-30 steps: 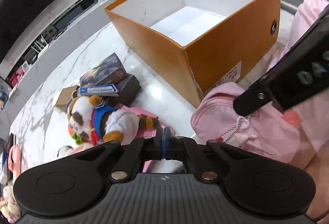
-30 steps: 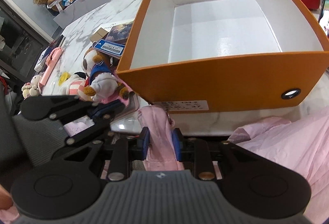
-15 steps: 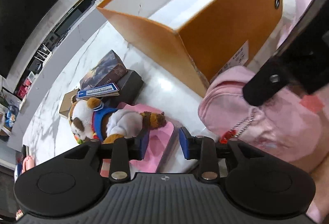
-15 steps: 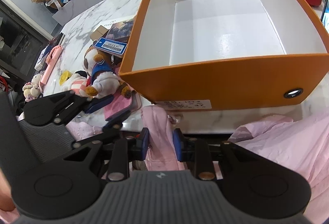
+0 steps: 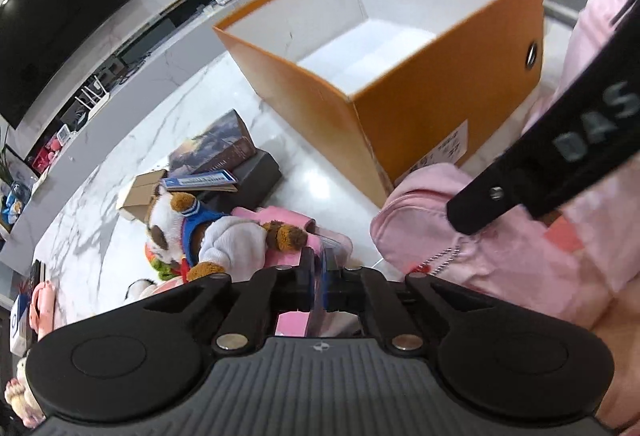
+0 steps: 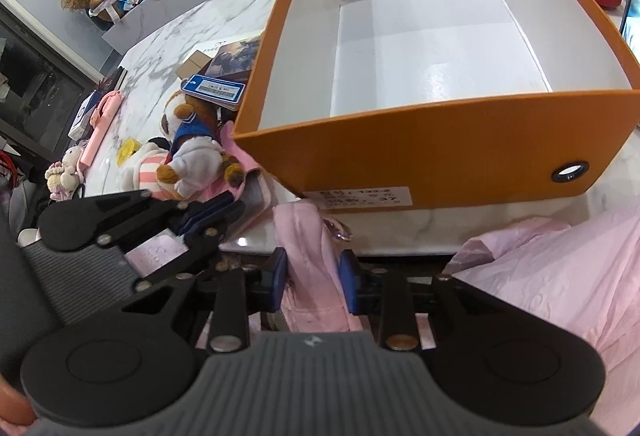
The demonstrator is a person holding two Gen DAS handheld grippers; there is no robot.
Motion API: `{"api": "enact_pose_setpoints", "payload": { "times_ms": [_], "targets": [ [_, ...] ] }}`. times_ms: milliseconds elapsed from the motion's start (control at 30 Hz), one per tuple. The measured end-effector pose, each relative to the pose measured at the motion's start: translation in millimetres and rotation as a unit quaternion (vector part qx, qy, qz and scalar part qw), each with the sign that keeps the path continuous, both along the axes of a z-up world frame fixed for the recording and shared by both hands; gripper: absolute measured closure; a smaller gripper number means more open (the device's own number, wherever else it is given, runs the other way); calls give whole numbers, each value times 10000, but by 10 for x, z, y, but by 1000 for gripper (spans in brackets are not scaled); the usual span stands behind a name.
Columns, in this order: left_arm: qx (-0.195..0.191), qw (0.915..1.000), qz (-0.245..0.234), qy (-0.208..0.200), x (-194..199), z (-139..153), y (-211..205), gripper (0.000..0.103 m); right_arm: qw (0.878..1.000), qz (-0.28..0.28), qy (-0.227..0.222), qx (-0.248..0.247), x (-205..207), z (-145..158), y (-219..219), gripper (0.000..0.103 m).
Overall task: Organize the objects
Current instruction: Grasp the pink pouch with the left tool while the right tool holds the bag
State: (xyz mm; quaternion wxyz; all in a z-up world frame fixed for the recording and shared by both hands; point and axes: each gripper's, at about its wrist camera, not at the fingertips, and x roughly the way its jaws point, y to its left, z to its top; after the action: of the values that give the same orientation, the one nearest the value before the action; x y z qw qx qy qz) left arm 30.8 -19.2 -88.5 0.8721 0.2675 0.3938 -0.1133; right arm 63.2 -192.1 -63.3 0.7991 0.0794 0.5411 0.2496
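Though soft, pouch (image 6: 310, 268) firmly pinched.

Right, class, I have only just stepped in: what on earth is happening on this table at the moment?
A person is tidying a marble table with a handheld tool in each hand. The right tool is clamped on a pink fabric pouch at the near table edge. The left tool is shut on the edge of a flat pink case, which has a plush dog lying on it. The open orange box just beyond them is empty.
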Motion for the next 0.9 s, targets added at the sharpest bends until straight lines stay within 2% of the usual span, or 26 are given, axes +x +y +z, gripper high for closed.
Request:
{"api": "enact_pose_setpoints", "payload": {
  "times_ms": [100, 200, 300, 400, 567, 667, 733, 800, 900],
  "targets": [
    [-337, 9994, 43, -111, -154, 172, 55, 101, 10000, -19, -36, 3, -32, 43, -13, 74],
    [-971, 9952, 109, -52, -304, 371, 142, 102, 9999, -91, -126, 22, -81, 116, -48, 75],
    [-1545, 9877, 125, 191, -450, 484, 224, 102, 9998, -151, -100, 109, -111, 156, -84, 76],
    [-2003, 9772, 305, 638, -502, 445, 328, 102, 9993, -180, 93, 314, -133, 144, -96, 76],
    [-2133, 9696, 637, 1014, -513, 301, 434, 102, 9985, -238, 282, 407, -167, 31, -30, 76],
    [-2403, 9628, 669, 1040, -518, 342, 501, 94, 9973, -313, 508, 431, -166, -91, -18, 76],
    [-2455, 9616, 640, 1044, -499, 369, 507, 72, 9972, -358, 480, 449, -186, -111, -31, 74],
    [-2449, 9609, 643, 1124, -472, 348, 495, 59, 9972, -366, 453, 460, -197, -108, -35, 71],
    [-2302, 9625, 708, 1249, -400, 266, 465, 57, 9974, -340, 439, 453, -213, -108, -32, 69]
  ]
}}
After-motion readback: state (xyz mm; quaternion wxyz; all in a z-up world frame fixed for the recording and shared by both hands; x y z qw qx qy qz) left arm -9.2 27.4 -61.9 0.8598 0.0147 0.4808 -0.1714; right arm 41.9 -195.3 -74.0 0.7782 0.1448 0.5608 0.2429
